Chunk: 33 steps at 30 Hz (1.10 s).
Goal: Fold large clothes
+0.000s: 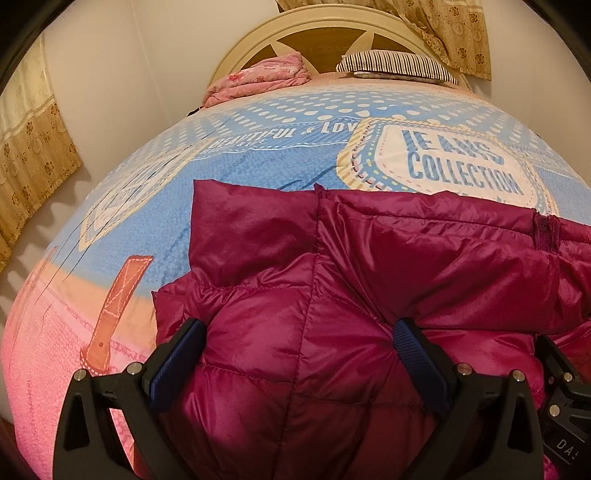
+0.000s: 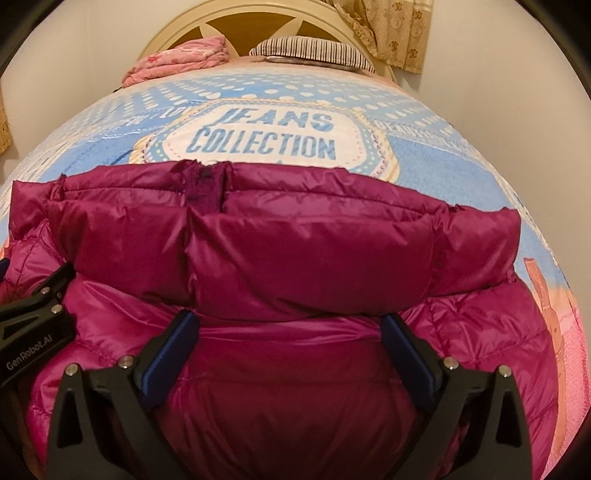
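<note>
A magenta quilted puffer jacket [image 1: 314,295] lies on the bed, its collar end toward the headboard. It also fills the lower half of the right wrist view [image 2: 288,251]. My left gripper [image 1: 299,332] is open, its blue-padded fingers [image 1: 177,354] spread over the jacket's left part. My right gripper [image 2: 290,328] is open over the jacket's middle, just below the puffy collar roll. The right gripper's body shows at the left view's right edge [image 1: 565,391], and the left gripper's body at the right view's left edge [image 2: 33,325]. Neither holds cloth.
The bedspread [image 1: 258,158] is blue, white and pink with "JEANS COLLECTION" print [image 2: 262,140]. A folded pink blanket [image 1: 258,77] and a striped pillow [image 1: 395,66] lie by the round headboard [image 1: 325,26]. Curtains [image 1: 29,147] hang left and right.
</note>
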{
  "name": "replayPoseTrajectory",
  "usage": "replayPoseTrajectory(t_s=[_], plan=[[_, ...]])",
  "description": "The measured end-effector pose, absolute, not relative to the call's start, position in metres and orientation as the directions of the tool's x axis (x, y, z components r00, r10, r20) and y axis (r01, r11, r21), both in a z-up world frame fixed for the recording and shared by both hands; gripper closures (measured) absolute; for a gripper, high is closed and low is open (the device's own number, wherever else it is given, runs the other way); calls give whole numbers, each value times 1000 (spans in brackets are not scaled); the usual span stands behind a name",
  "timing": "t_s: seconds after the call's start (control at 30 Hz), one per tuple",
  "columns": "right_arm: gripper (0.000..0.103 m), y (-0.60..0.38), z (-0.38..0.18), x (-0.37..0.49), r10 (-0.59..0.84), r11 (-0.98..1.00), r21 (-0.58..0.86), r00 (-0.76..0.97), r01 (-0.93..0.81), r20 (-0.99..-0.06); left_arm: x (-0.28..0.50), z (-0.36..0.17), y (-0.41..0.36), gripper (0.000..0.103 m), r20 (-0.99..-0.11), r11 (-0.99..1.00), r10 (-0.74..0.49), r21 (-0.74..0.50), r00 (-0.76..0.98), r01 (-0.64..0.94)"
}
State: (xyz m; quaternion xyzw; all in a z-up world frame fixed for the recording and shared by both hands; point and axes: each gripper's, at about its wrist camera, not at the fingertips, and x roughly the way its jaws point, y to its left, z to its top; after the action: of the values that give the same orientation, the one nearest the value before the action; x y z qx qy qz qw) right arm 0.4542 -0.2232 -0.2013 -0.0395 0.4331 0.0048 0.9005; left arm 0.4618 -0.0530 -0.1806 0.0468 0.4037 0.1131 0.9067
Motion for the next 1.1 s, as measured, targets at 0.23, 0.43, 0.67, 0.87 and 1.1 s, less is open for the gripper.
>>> replayPoseTrajectory(t_s=[0.23,0.43,0.67,0.87,1.1], plan=[[4,-232,-188,442,23,997,-28,604,-74,-797,430,-154,-42,1,-723,976,215,127,657,-180],[3,-241,-161,355,53,996,-13,686,-91,-726,347,-133,-10,1,-663,974,214,90,718,-208],[0,-221,-201,323,1,988,-106,699,-110,-715,300,-186,26,1,-776,947,150,-66,612,-315],[0,-222,-206,333,-9,988,-111,668,-109,-744,304,-188,16,16,-778,948,50,-161,626,-275],[0,-217,-205,330,-35,985,-139,675,-101,-737,303,-173,-3,90,-759,965,-52,-206,649,-163]])
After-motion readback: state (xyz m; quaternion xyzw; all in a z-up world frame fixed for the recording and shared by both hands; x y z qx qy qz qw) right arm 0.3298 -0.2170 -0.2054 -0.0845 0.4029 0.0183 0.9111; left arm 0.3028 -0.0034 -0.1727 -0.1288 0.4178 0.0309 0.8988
